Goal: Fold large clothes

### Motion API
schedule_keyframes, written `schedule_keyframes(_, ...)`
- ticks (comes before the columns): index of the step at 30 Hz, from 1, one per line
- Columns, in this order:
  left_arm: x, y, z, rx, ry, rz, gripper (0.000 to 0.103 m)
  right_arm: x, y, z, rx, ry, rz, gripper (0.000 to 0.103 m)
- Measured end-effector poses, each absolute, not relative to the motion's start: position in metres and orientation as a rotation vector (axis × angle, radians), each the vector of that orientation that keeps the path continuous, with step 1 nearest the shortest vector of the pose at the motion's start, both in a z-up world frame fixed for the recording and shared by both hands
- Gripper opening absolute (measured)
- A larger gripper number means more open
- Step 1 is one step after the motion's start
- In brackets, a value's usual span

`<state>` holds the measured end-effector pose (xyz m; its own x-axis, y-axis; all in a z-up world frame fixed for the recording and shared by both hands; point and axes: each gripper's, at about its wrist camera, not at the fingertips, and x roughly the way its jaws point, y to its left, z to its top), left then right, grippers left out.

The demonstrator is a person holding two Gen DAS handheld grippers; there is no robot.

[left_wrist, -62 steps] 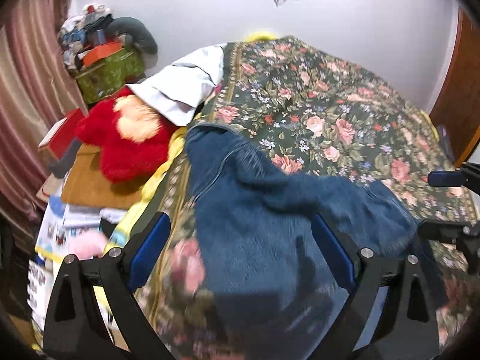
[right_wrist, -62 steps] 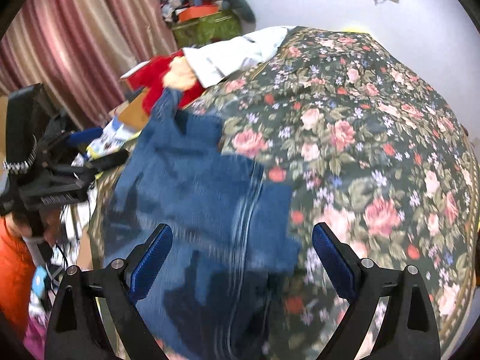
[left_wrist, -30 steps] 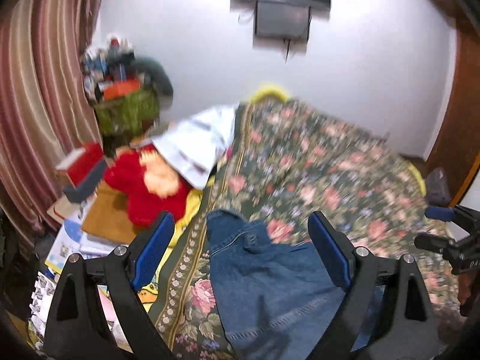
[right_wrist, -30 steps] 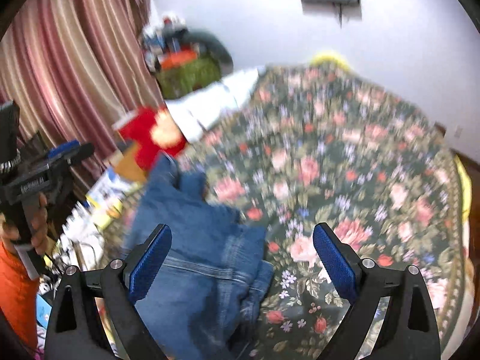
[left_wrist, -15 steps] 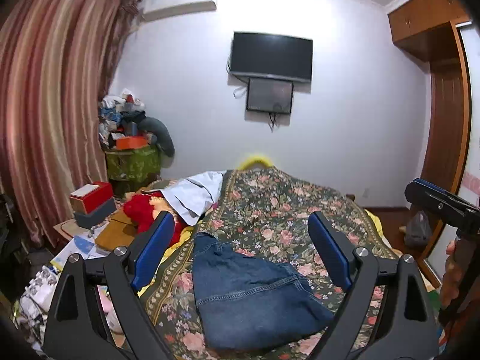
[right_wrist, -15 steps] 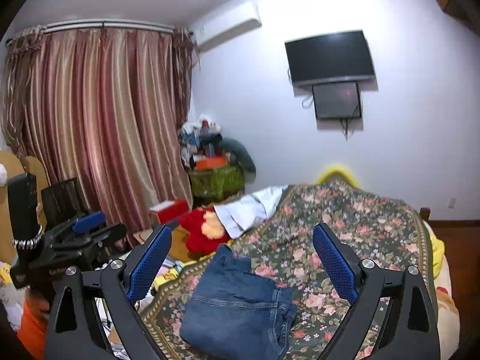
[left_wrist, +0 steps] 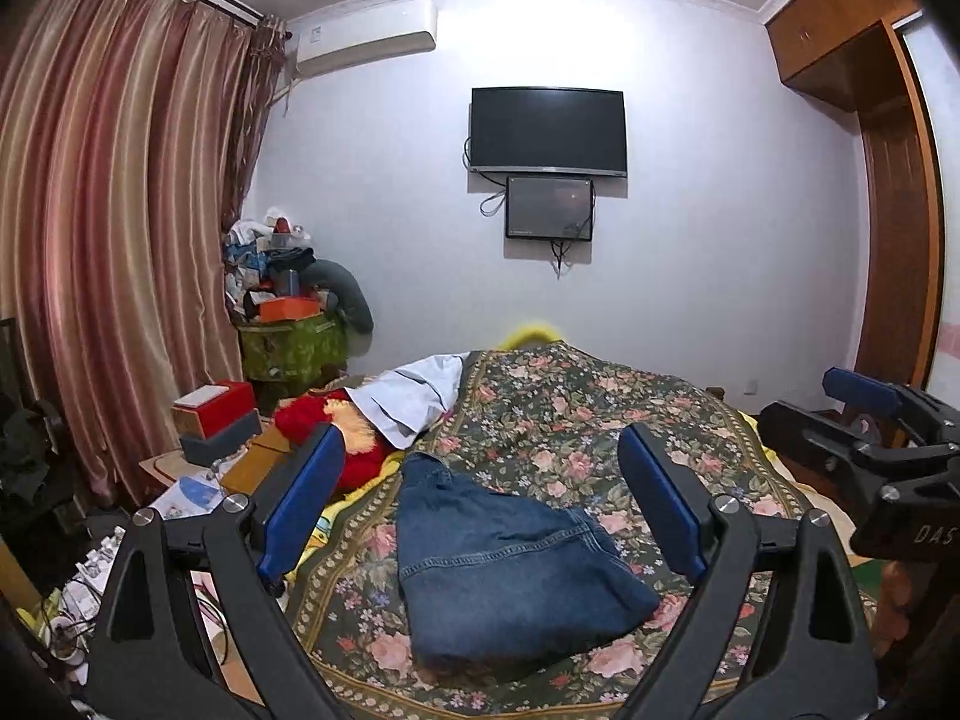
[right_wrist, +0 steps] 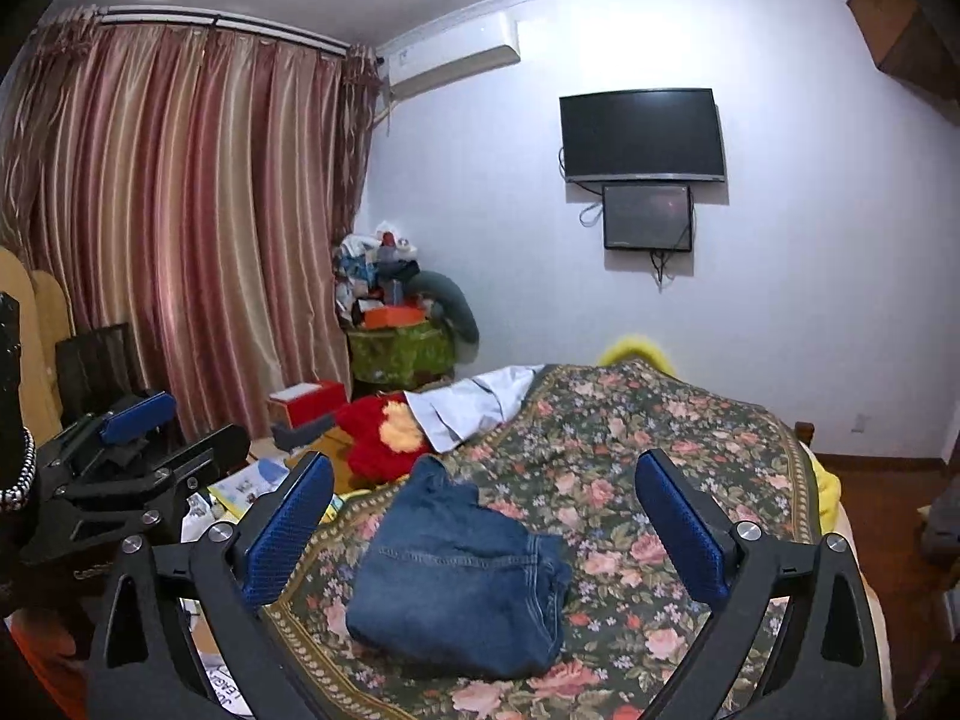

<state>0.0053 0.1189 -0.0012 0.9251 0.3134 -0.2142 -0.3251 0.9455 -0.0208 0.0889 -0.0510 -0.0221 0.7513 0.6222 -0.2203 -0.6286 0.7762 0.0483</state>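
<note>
Two grippers hang above the bed, both empty. The left gripper (left_wrist: 480,498) has its blue-padded jaws spread wide, holding nothing. Between the two, folded blue jeans (left_wrist: 504,570) lie on the floral bedspread (left_wrist: 600,420), near its left edge and the near end. The right gripper (right_wrist: 483,516) is likewise spread wide with nothing between its pads.
</note>
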Motion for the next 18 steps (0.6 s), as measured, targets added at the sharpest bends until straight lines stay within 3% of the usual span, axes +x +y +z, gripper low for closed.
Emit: schedule_keyframes(18, 0.0059, 0.1239, -0.0059, -0.095, 0.222, 0.316, 0.094, 0.093, -0.0566, -0.0255, -0.012, 0.254, 0.672, 0.1)
